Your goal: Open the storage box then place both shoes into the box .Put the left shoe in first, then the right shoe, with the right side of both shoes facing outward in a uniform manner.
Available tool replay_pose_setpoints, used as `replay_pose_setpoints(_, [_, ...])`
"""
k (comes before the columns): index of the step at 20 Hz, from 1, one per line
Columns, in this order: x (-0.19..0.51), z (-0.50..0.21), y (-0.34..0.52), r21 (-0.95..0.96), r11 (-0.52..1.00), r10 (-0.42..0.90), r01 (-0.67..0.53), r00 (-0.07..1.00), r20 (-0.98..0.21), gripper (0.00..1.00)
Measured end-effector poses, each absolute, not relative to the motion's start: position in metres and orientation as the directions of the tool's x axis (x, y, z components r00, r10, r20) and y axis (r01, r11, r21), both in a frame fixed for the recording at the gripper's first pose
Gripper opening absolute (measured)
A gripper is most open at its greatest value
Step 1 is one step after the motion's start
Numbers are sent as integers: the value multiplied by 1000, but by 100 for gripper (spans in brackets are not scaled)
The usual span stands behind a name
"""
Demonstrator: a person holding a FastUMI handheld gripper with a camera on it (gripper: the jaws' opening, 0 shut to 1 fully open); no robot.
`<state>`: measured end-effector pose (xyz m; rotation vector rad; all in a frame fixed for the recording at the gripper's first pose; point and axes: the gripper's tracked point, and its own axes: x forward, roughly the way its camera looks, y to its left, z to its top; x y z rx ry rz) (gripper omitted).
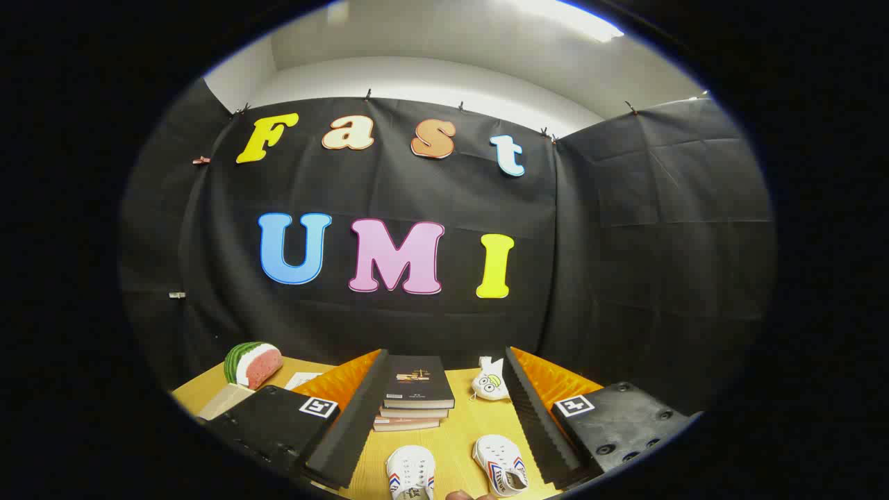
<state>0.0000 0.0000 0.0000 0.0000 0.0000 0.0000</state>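
A watermelon slice (252, 364) is being seen at the table's (458, 434) far left. The gripper (444, 430) is being held wide, nothing gripped. Between the fingers, a stack of books (415, 394) and two shoes (411, 472) (501, 464) are lying; possibly a small cartoon toy (490, 383) beyond.

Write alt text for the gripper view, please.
The gripper hangs open above a wooden table, two small white shoes between its fingers. Beyond them are stacked books, a small toy and a watermelon slice.
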Motion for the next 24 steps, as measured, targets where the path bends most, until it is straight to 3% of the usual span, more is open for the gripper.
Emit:
replay_pose_setpoints(17, [-22,-8,-4,10,1000,-22,22,999,-30,97])
replay_pose_setpoints(24, [-19,-27,-2,55,999,5,1,994,-106,97])
